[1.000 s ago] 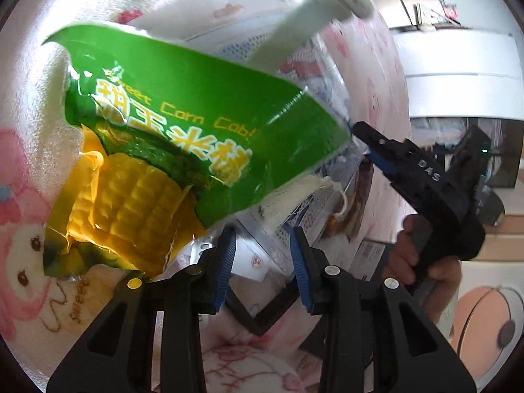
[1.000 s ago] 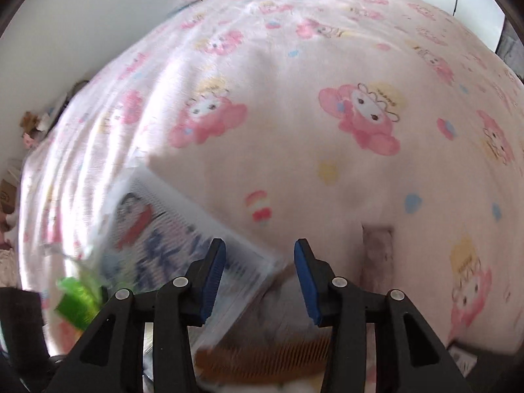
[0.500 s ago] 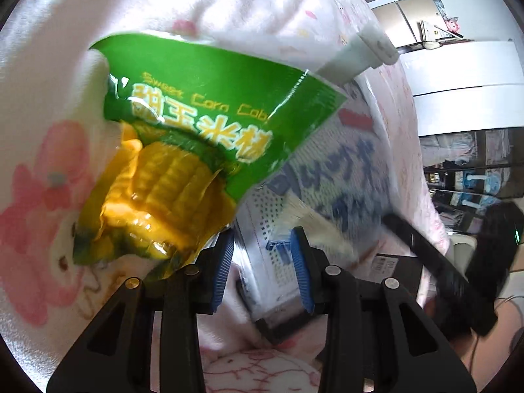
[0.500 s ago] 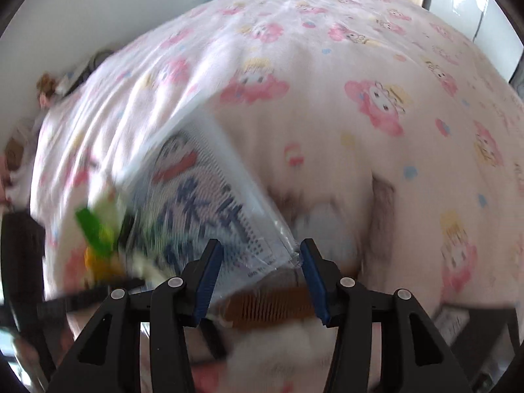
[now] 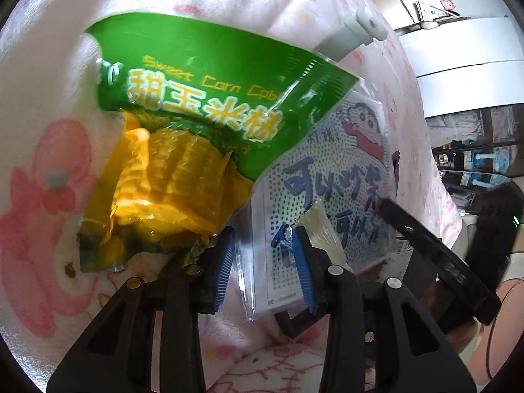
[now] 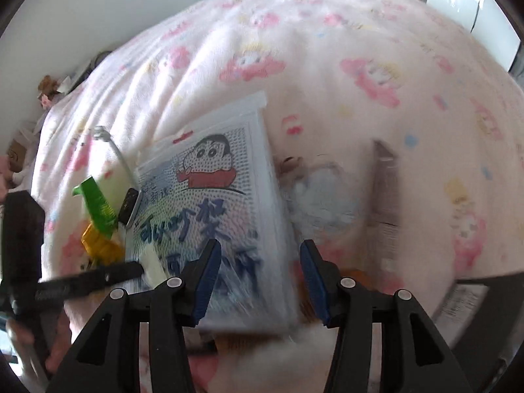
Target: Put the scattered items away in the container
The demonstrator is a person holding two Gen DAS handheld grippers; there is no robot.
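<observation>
Corn comes first on our left wrist camera: the green corn packet lies on the pink blanket, its lower right edge overlapping a flat cartoon bag printed with blue writing. Our left gripper hovers over the bag's near corner with its jaws partly apart and gripping nothing; a pale strip rests against the right pad (we cannot tell whether it is part of the bag). A grey-white handle pokes out beyond the packet, and the other gripper's black finger reaches in from the right. On our right wrist camera, the right gripper sits low over the same bag, which is somewhat blurred; its jaws have just been opening, and the bag's near end shows between them with neither pad pressing it. The corn packet peeks out at the bag's left edge, beside a small dark watch-like thing. A brown box lies on the blanket to the right.
</observation>
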